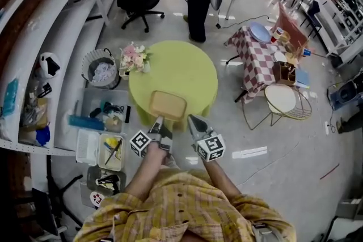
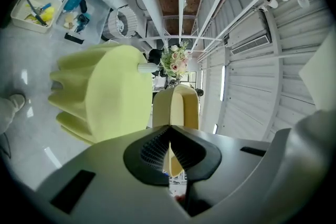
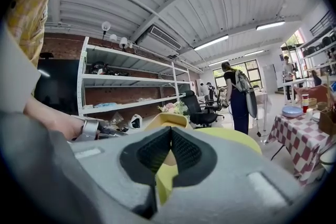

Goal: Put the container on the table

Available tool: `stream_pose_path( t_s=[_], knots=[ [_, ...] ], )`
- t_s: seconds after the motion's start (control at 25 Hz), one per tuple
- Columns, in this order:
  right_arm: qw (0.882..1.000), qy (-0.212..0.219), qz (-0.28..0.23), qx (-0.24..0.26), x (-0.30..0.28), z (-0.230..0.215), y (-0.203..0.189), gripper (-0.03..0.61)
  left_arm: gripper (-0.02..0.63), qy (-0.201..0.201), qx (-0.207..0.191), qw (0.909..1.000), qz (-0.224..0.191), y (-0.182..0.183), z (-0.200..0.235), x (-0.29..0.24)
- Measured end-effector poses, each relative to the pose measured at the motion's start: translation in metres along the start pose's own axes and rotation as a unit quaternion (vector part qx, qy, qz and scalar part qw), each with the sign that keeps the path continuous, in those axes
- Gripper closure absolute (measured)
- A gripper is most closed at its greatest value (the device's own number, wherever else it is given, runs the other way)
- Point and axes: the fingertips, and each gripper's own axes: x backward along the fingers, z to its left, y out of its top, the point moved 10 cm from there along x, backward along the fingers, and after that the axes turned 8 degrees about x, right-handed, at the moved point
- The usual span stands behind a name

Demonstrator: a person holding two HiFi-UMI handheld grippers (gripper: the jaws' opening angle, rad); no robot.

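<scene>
Container [image 1: 168, 105] lies over the near edge of the table [image 1: 187, 65], straight ahead of the left gripper [image 1: 160, 120], whose jaws clamp its near rim (the right gripper [image 1: 191, 119], jaws together on nothing, is just beside its corner).

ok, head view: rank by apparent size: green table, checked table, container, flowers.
1. green table
2. checked table
3. container and flowers: they look about alike, and the container is nearer the camera, so not ranked.
</scene>
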Motion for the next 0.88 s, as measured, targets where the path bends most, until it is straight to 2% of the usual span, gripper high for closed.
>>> stream_pose_path(
  t_s=[0.56,0.88],
  knots=[
    [1.0,-0.019,0.011,-0.007,-0.034,-0.007,0.003,0.58,0.597,0.007,0.007,0.9998,0.015,0.03,-0.001,-0.028],
    [1.0,-0.003,0.008,-0.005,-0.041,-0.021,0.002,0.58,0.597,0.012,0.006,0.9999,0.003,0.025,-0.002,-0.041]
  ],
)
